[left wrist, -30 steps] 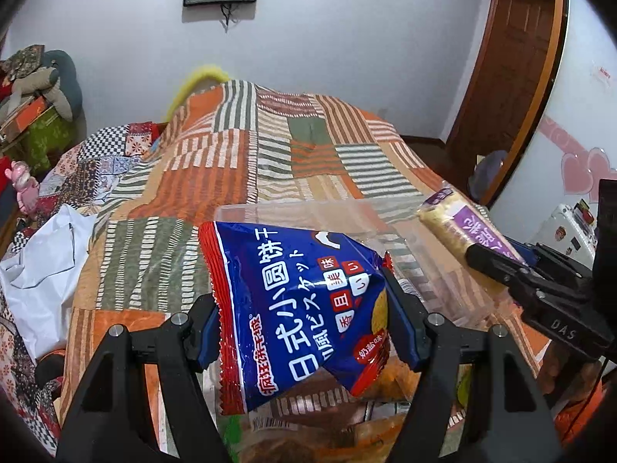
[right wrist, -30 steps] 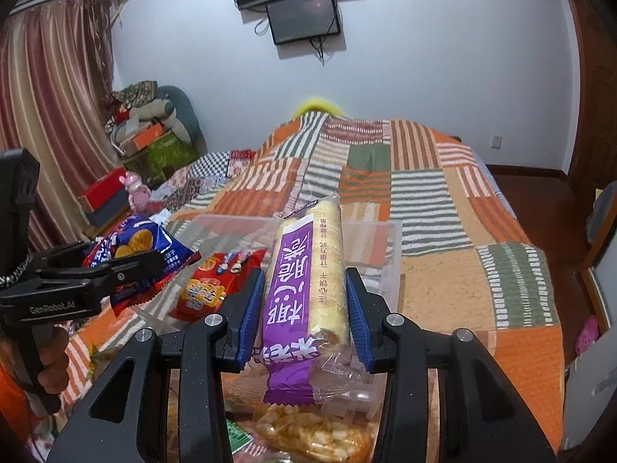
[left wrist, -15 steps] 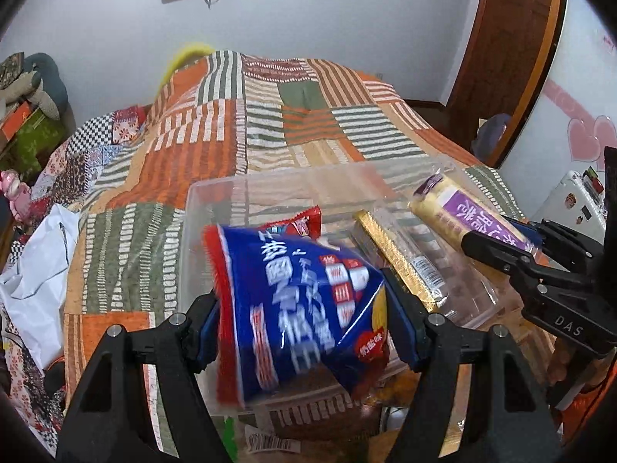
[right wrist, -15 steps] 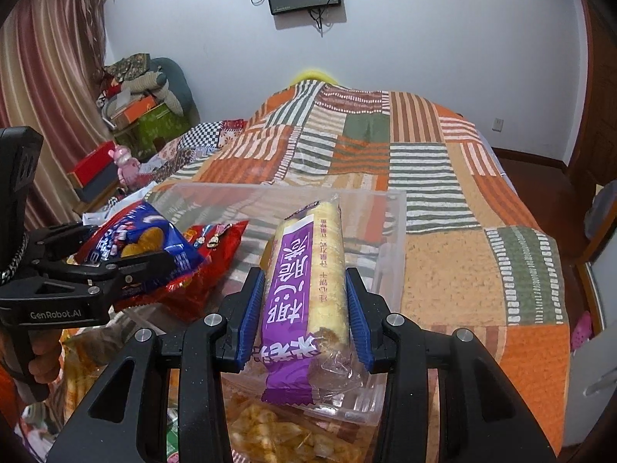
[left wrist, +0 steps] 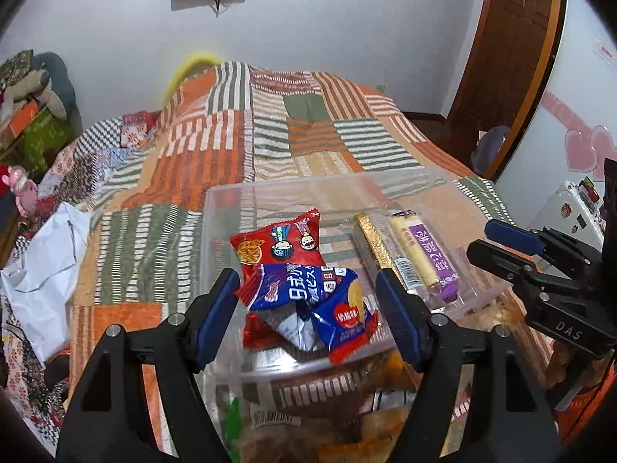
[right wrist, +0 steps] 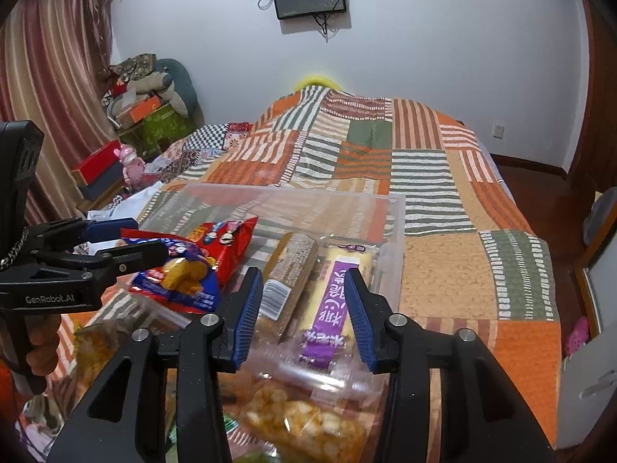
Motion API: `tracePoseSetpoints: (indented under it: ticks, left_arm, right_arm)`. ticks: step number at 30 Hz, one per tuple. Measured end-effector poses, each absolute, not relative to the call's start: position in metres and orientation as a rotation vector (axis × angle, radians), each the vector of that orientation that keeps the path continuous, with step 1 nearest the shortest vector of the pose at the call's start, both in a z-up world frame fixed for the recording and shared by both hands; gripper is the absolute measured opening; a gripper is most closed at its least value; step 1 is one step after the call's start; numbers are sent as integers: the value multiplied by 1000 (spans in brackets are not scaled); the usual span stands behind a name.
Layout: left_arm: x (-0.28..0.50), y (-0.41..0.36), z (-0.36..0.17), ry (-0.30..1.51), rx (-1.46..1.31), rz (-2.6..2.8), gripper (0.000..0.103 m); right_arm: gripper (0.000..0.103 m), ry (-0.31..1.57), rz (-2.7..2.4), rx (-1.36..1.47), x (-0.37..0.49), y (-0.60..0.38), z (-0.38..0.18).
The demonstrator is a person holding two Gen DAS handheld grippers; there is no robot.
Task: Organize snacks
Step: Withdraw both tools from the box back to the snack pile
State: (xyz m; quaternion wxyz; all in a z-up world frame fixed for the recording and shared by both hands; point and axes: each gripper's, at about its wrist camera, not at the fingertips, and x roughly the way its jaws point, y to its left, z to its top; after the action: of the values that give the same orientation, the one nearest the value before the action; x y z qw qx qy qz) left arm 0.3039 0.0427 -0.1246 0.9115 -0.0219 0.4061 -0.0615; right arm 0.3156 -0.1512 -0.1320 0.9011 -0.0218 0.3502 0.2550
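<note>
A clear plastic bin [left wrist: 293,189] sits on the patchwork bed. Inside lie a red snack bag [left wrist: 279,243], a blue biscuit bag [left wrist: 308,293], a gold-wrapped bar [left wrist: 380,247] and a purple-and-yellow roll pack [left wrist: 422,250]. My left gripper [left wrist: 308,308] is open, its pads either side of the blue bag without touching it. My right gripper [right wrist: 304,312] is open just above the roll pack [right wrist: 335,301], which rests in the bin [right wrist: 393,216] beside the gold bar [right wrist: 287,270]. The blue bag [right wrist: 177,274] and red bag [right wrist: 227,239] show at left.
More snack packs lie in front of the bin, among them a clear bag of yellow puffs [right wrist: 304,424]. White cloth [left wrist: 42,270] lies on the bed's left. Boxes and toys [right wrist: 146,115] stack by the curtain. A wooden door [left wrist: 513,58] stands at right.
Both grippers opened. The blue bag dropped from my left gripper into the bin onto the red bag; the purple roll pack left my right gripper and lies in the bin.
</note>
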Motion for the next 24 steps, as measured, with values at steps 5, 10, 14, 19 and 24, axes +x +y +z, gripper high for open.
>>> tracePoseSetpoints:
  ticks: [5,10,14,19,24]
  left_arm:
    - [283,43,-112,804,-33,-119,88]
    - [260,45,-103,792,-44,-119,93]
    - [240,45,-104,796,-56,-129,94]
    - [220,45,-114,821,-89,-135,94]
    - [201,42,-123,819,-93,-122,94]
  right_arm:
    - [59,687,528,-38,297,-158,-121]
    - [64,666,527,-42,278,-165,-115]
    - [68,654,524,-43,264,-171,-114]
    - [73,652,519,-48,250,-178,-116]
    - [73,671,516,-43,239,-182,-123]
